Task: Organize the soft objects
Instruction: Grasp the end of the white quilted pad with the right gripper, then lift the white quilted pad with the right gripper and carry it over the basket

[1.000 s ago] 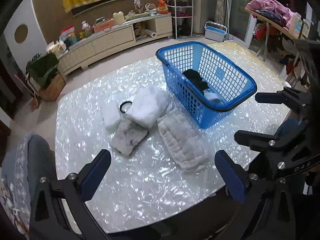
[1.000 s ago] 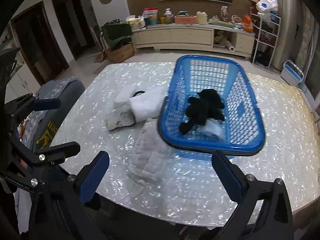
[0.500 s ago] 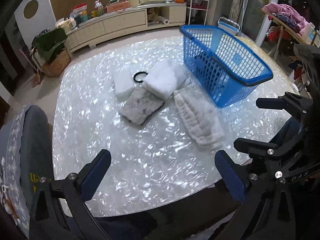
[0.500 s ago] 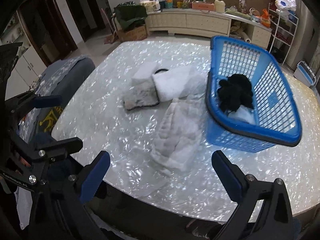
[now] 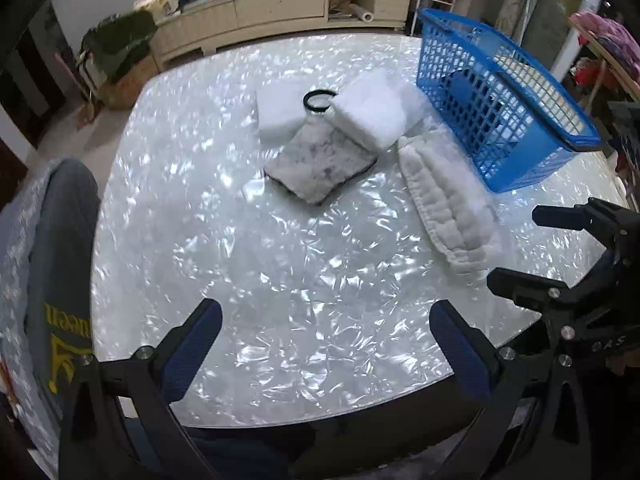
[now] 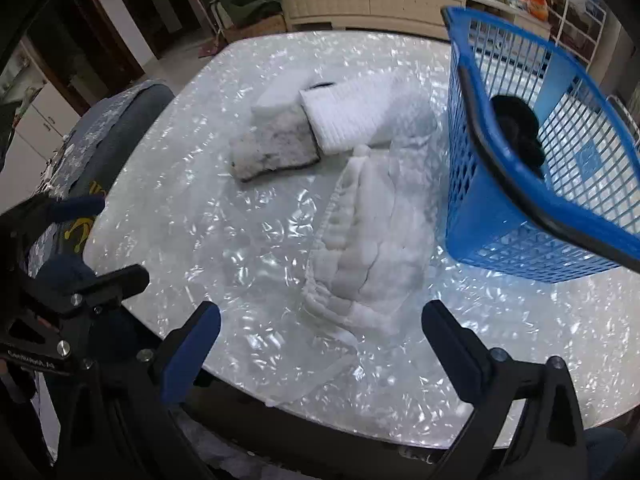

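Your left gripper [image 5: 326, 344] hangs over the near edge of a glossy, pearl-patterned table [image 5: 280, 272], blue-padded fingers spread wide and holding nothing. Your right gripper [image 6: 320, 344] hovers just short of a long, ribbed white quilted cloth [image 6: 368, 248], its jaws likewise wide apart and empty.

That cloth, puffy and stitched in rows, lies flat with its long axis running from the near table edge away toward the basket's left side; in the left view it [image 5: 444, 204] slants from far-left to near-right. Beside it stands a blue plastic lattice basket [image 6: 500, 216], rectangular with a dark rim, holding a black fuzzy item [image 6: 518, 128] and something pale beneath it.

Farther back, three softer pieces cluster, touching: a folded fluffy white towel [image 5: 372, 114]; a flat grey-mottled pad with a dark edge [image 5: 320, 164], its corners pointing diamond-wise toward you; and a smooth white block-shaped piece [image 5: 278, 114]. A thin black ring [image 5: 318, 101] rests where the towel and the block meet.
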Demonstrator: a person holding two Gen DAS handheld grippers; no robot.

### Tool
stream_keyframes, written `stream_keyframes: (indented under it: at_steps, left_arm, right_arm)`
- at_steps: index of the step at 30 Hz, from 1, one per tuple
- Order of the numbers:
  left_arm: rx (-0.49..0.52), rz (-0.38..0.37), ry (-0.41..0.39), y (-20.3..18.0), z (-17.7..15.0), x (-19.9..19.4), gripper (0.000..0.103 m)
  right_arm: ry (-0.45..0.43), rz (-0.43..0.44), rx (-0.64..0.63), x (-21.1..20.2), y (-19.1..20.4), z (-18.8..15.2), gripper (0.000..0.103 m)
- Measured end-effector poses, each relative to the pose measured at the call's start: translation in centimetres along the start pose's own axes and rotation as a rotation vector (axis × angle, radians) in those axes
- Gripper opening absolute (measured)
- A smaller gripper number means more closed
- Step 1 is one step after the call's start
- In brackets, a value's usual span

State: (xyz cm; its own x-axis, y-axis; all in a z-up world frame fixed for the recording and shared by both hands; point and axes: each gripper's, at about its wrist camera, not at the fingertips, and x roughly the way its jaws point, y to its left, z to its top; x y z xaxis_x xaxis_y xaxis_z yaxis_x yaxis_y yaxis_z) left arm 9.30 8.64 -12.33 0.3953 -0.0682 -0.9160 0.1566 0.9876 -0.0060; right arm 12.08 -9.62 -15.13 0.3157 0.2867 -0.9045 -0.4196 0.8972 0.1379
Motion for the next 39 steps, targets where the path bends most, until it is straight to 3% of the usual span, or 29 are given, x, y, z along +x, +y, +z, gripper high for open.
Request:
stream_keyframes:
  at_steps: [5, 11, 14, 18, 22, 24, 29, 33, 39]
  left_arm:
    - [-0.042, -0.021, 0.006, 0.6, 0.0, 1.7, 0.103]
    - [-0.083, 0.02, -0.013, 1.3, 0.6, 2.7, 0.103]
    - [-0.109, -0.014, -0.003, 1.7, 0.9, 3.3, 0.103]
    - [-0.101, 0.017, 0.037, 2.0, 0.8, 4.6, 0.103]
    - [-0.119, -0.008, 0.059, 2.5, 0.7, 5.5, 0.103]
    - [-0.105, -0.003, 0.07, 2.5, 0.5, 6.0, 0.103]
    - [-0.084, -0.013, 0.083, 2.0, 0.0, 6.6, 0.103]
    - [-0.089, -0.038, 0.071, 2.1, 0.0, 6.7, 0.103]
    - [-0.103, -0.022, 0.002, 2.2, 0.3, 5.2, 0.103]
  right_arm:
    - [0.039, -0.014, 0.008, 2.2, -0.2, 0.8, 0.096]
    - [0.077, -0.041, 0.007, 4.5, -0.2, 1.5, 0.094]
    - [0.09, -0.056, 0.014, 5.4, -0.4, 2.0, 0.092]
    - [0.118, -0.076, 0.013, 6.7, -0.6, 2.2, 0.077]
    - [0.118, -0.123, -0.01, 7.1, -0.3, 2.4, 0.07]
    - [0.122, -0.186, -0.056, 7.5, 0.5, 2.6, 0.055]
    - [0.119, -0.206, -0.091, 7.7, 2.1, 2.9, 0.029]
    - [0.116, -0.188, -0.085, 7.6, 2.3, 2.4, 0.021]
    - [0.09, -0.142, -0.088, 6.3, 3.8, 1.7, 0.02]
